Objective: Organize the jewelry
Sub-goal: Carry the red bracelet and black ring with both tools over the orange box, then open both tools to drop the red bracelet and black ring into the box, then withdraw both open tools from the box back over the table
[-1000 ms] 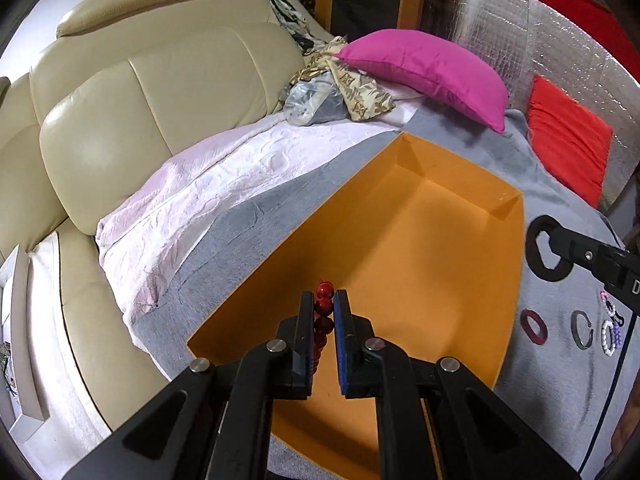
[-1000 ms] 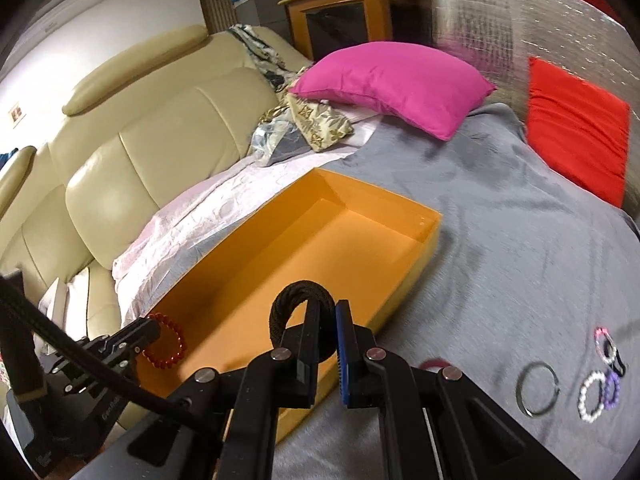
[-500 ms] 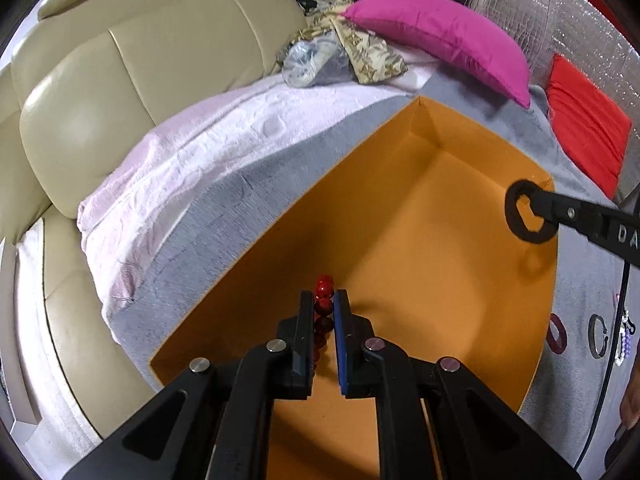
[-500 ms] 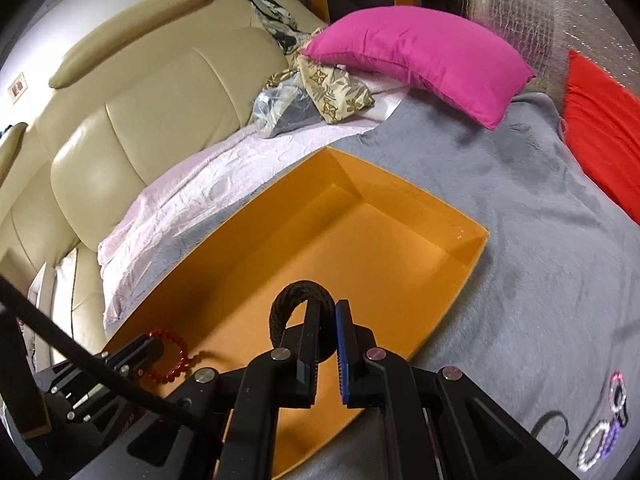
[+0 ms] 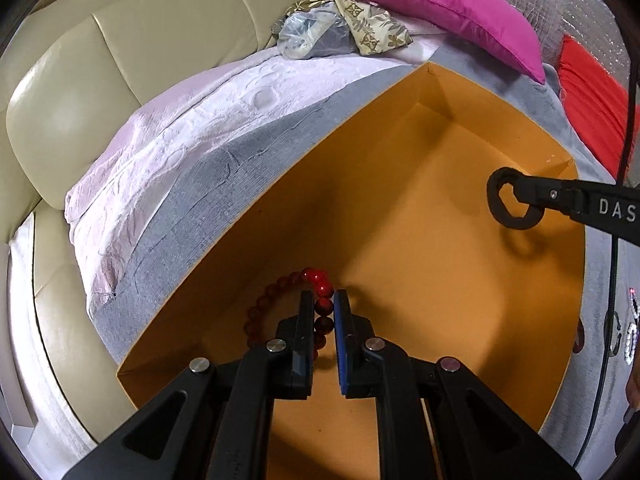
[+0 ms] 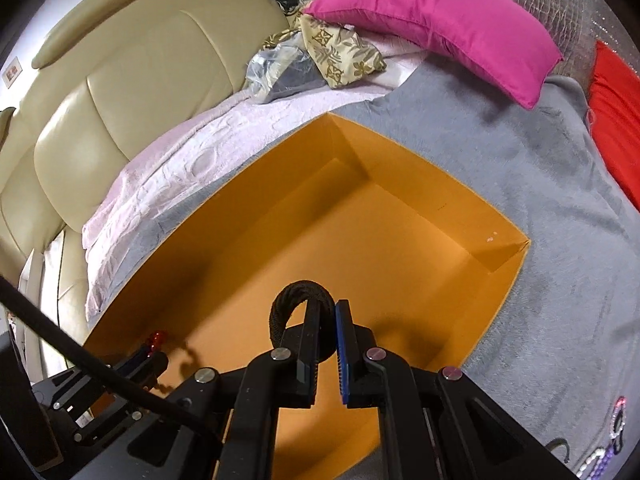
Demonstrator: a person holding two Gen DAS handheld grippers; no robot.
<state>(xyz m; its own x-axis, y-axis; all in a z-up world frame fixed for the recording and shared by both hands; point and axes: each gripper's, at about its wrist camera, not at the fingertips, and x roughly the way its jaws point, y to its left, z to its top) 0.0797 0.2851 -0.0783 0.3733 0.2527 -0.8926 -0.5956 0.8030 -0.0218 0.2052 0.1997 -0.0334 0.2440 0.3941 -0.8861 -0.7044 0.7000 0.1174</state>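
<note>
Left wrist view: left gripper (image 5: 323, 304) clamps red beaded bracelet (image 5: 320, 286), right gripper (image 6: 325, 322) clamps black braided ring (image 6: 298, 300), both poised over orange cardboard box (image 5: 420, 240) for deposit.

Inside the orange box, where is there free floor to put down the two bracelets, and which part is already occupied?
The orange box holds nothing yet. Its far half, by the corner toward the pink pillow, is bare. The near left corner is crowded: the left gripper holds the red bead bracelet there. The right gripper with the black braided bracelet hangs over the middle.
</note>
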